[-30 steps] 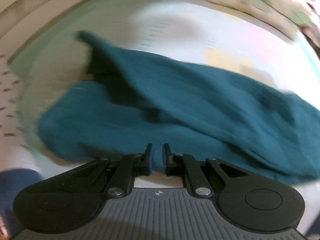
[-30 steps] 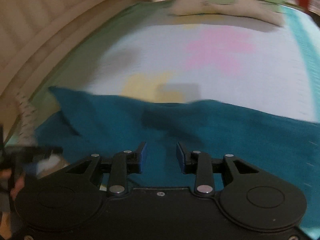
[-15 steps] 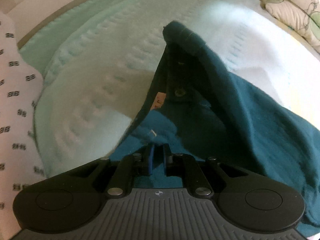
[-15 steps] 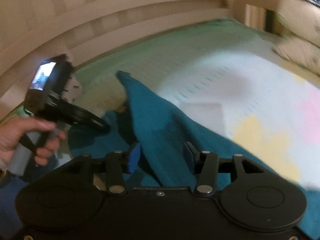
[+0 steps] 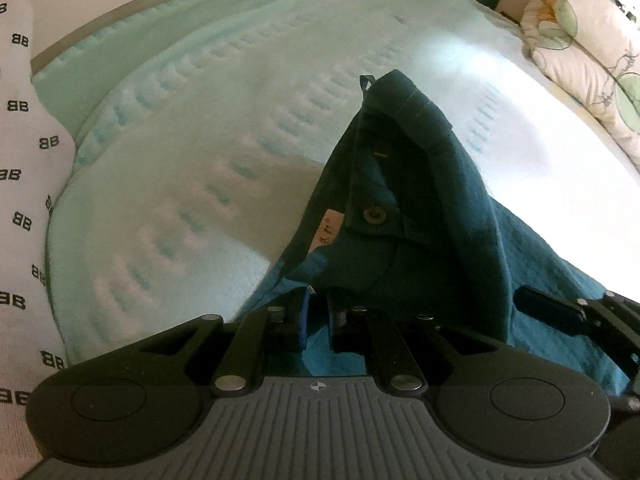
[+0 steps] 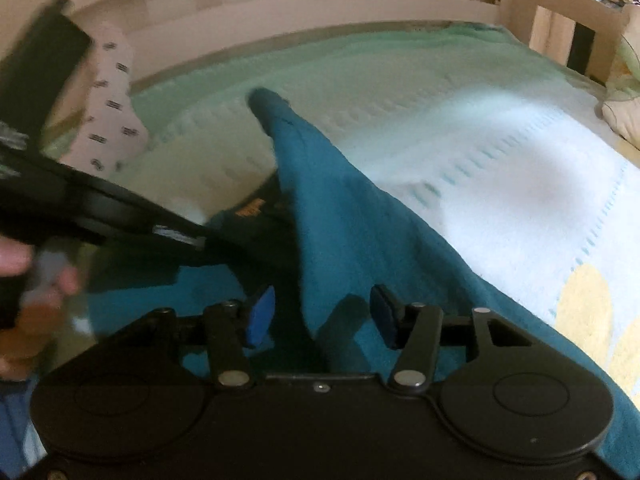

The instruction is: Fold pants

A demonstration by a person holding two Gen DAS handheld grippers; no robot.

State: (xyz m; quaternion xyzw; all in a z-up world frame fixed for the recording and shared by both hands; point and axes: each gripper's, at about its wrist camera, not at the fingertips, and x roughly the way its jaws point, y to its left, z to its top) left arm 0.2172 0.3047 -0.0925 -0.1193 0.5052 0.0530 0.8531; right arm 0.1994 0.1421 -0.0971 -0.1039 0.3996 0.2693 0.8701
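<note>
The teal pants (image 5: 440, 200) lie on the bed, their waistband end pulled up into a peaked ridge with a metal button (image 5: 374, 215) showing. My left gripper (image 5: 317, 320) is shut on a pinch of the pants' cloth near the waist. In the right wrist view the same ridge of the pants (image 6: 340, 208) runs between the blue pads of my right gripper (image 6: 322, 316). Its jaws are closing, but the pads stand apart from the cloth. A hand (image 6: 24, 280) holds the blurred left gripper (image 6: 196, 240) at the left of that view.
The bed's mint and white blanket (image 5: 180, 160) spreads to the left and ahead. A white cloth with black print (image 5: 24, 200) lies at the left edge, a floral pillow (image 5: 580, 48) at the far right. A wooden bed rail (image 6: 320, 4) runs behind.
Both views have swung toward the waistband end. The flat pants are now lifted into a peak. The right jaws stand wider than a second ago, the left ones stayed shut.
</note>
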